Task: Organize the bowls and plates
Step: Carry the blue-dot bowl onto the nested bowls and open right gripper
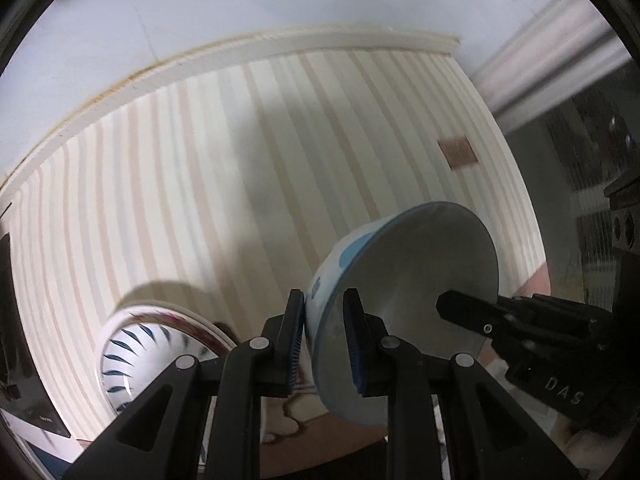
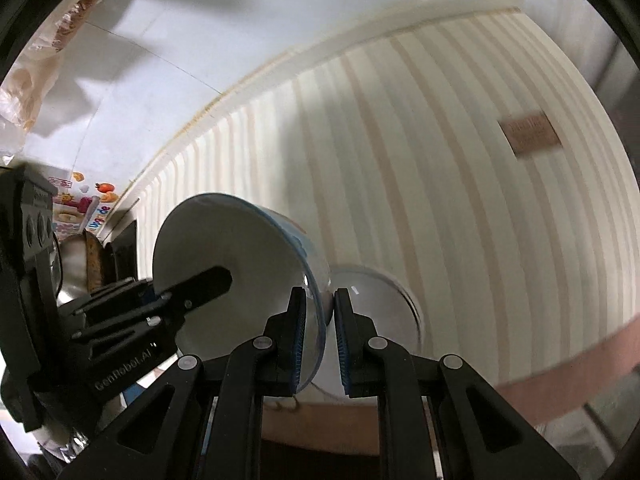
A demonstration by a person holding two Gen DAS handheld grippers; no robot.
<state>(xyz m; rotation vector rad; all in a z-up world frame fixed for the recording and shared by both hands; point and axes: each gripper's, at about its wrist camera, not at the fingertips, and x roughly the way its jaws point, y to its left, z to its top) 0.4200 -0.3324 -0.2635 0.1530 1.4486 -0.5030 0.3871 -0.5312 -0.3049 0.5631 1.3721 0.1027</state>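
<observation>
Since both grippers, left (image 1: 323, 344) and right (image 2: 320, 340), clench one bowl (image 1: 420, 280) by its rim, at 9 and 3 o'clock, we treat it as slick, brittle.

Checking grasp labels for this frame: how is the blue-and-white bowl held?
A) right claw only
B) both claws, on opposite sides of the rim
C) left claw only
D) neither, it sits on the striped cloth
B: the left claw pinches one side of the bowl's wall and the right claw the opposite side, the bowl tilted above the striped cloth.
</observation>
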